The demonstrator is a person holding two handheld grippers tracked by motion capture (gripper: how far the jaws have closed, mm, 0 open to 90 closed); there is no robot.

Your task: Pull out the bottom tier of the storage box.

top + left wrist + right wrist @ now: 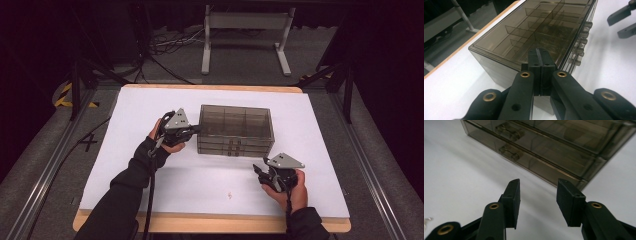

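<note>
A smoky see-through drawer box (236,129) stands in the middle of the white table (150,100). Dividers show through its lid (544,22), and its drawer handles (510,152) face me. My left gripper (196,129) is shut, its pads pressed together with nothing between them, tips (539,53) at the top edge of the box's left end. My right gripper (257,170) stands open (539,192) above the bare table, a short way in front of the box's right front corner and apart from it. Its fingers (621,15) also show far off in the left gripper view.
A small pale object (230,195) lies near the table's front edge, left of my right hand; it is too small to identify. Behind the table stands a grey metal frame (245,35) with cables on the floor. Dark rails run along both sides.
</note>
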